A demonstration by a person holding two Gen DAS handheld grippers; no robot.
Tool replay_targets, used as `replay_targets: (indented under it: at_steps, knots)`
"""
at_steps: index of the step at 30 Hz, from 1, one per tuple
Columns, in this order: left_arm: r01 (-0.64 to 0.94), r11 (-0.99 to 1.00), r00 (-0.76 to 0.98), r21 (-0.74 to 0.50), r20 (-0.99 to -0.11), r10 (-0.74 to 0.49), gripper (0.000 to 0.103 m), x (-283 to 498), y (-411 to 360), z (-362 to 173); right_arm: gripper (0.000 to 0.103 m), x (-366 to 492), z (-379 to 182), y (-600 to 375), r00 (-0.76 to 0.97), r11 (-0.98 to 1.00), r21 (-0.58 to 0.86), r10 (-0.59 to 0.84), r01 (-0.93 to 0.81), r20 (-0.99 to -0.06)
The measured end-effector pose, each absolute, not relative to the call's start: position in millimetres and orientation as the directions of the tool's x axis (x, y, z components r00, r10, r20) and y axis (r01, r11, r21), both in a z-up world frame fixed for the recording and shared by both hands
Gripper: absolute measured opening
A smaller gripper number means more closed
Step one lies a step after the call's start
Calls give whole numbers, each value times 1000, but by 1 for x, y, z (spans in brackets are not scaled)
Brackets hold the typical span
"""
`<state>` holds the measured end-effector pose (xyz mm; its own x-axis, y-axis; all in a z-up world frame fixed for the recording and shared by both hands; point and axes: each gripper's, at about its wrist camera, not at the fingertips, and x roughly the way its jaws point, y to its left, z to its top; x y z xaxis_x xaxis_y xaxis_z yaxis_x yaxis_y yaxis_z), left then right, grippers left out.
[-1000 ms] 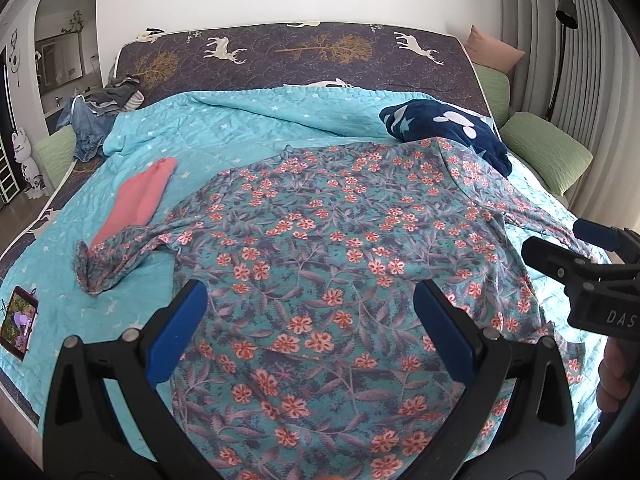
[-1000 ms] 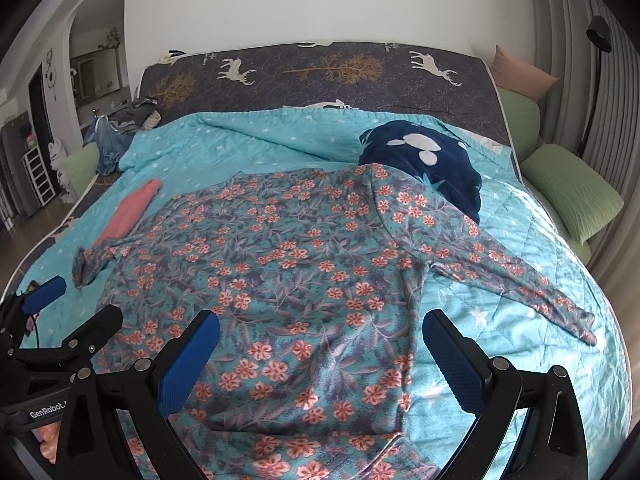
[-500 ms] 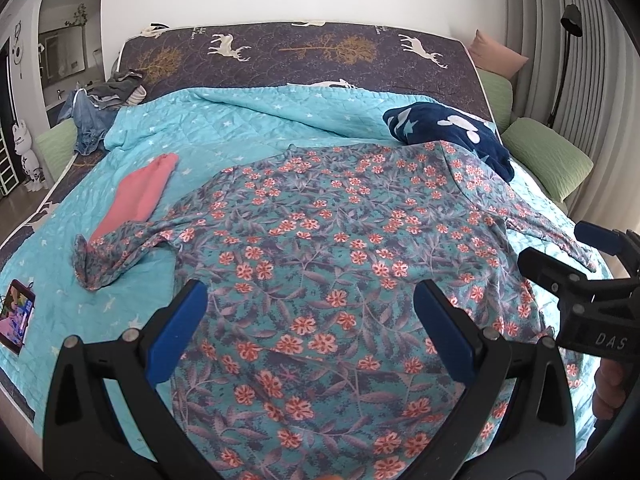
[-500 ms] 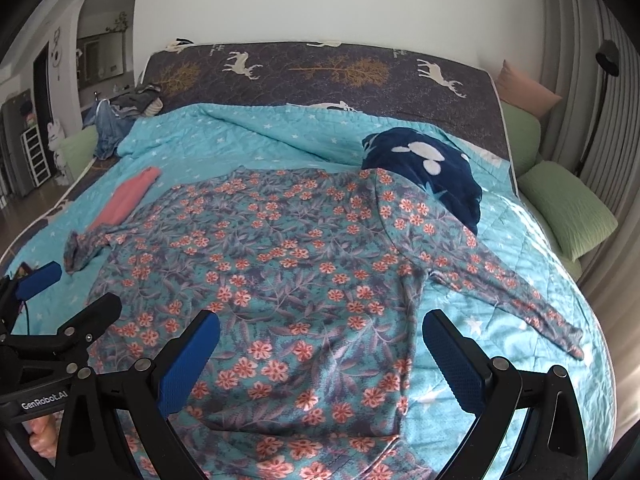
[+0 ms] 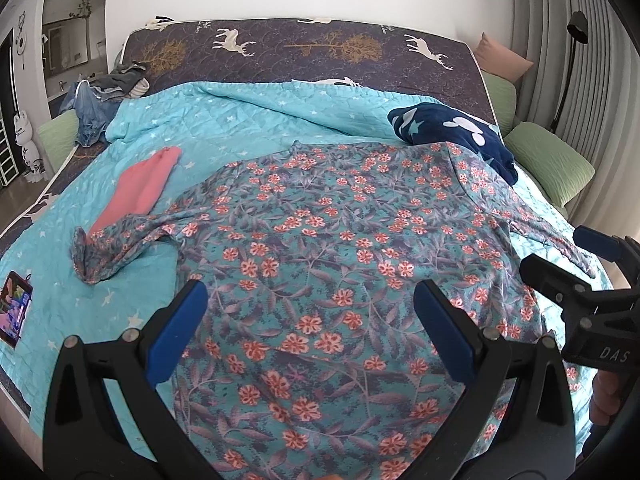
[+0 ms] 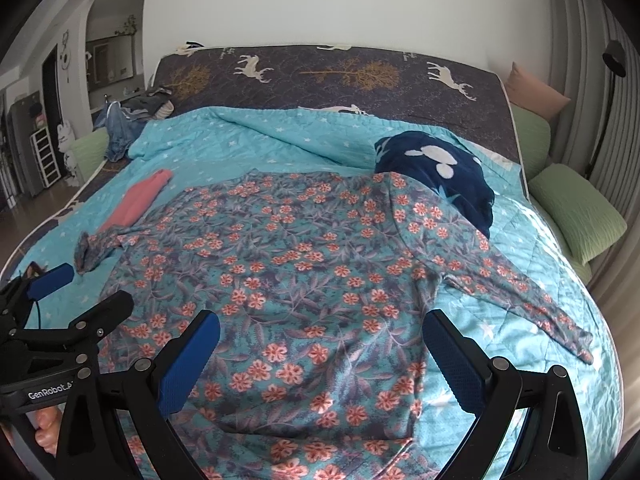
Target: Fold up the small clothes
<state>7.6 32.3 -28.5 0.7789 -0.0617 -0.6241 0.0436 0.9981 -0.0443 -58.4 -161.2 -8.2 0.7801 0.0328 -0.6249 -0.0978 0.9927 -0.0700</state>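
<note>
Left wrist view: the left gripper (image 5: 310, 320) hovers with its blue pads spread wide and nothing between them, above the near hem half of the floral shirt (image 5: 340, 260). The shirt lies flat and opened out on the turquoise quilt (image 5: 224, 128), hem toward the bed's near edge, collar toward the headboard end, so its long axis runs straight away from the fingers. Its left sleeve (image 5: 116, 248) trails toward the bed's left edge, its cuff overlapping a pink garment (image 5: 140, 186). The collar side touches a navy blanket (image 5: 452, 136) near the right edge. The right gripper (image 5: 580, 272) shows at the right, over the shirt's right side.

Right wrist view: the right gripper (image 6: 320, 356) is likewise splayed apart and empty, above the hem's right half. The right sleeve (image 6: 520, 296) stretches out diagonally toward the bed's near right corner, well clear of the body. The left gripper (image 6: 80, 288) sits at the left, open, near the left cuff.

Each sleeve lies outboard of its own gripper, so the likely first fold brings a sleeve inward; the right sleeve lies straighter and looks easier to pick up.
</note>
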Motion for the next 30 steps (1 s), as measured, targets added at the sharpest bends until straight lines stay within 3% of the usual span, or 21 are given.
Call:
replay_targets:
  at_steps: [9, 13, 15, 19, 21, 23, 27, 30]
  knots:
    - [9, 996, 768, -92, -637, -66, 102, 15, 57, -37, 103, -49, -10, -149, 762, 989, -78, 45, -125, -646]
    - [-121, 987, 752, -102, -659, 24, 102, 39, 108, -48, 103, -40, -11, -144, 738, 989, -46, 74, -141, -671]
    - [-192, 963, 735, -188, -678, 13, 102, 52, 147, -58, 103, -37, -10, -141, 734, 988, -46, 76, -145, -675]
    - [-340, 799, 678, -495, -718, -157, 102, 78, 252, -100, 103, -33, -10, -133, 731, 986, -68, 68, -155, -679]
    - [-418, 708, 666, -570, -722, -188, 102, 86, 291, -122, 103, -29, -13, -128, 723, 985, -71, 68, -160, -688]
    - [-534, 632, 635, -562, -760, -139, 102, 93, 334, -142, 103, -26, -16, -122, 712, 983, -74, 70, -169, -699]
    - [-688, 586, 570, -428, -818, 71, 102, 100, 391, -160, 103, -24, -22, -113, 703, 978, -103, 57, -183, -709]
    - [-723, 584, 501, -369, -862, 75, 99, 116, 413, -180, 103, -19, -25, -109, 699, 976, -121, 42, -182, -714]
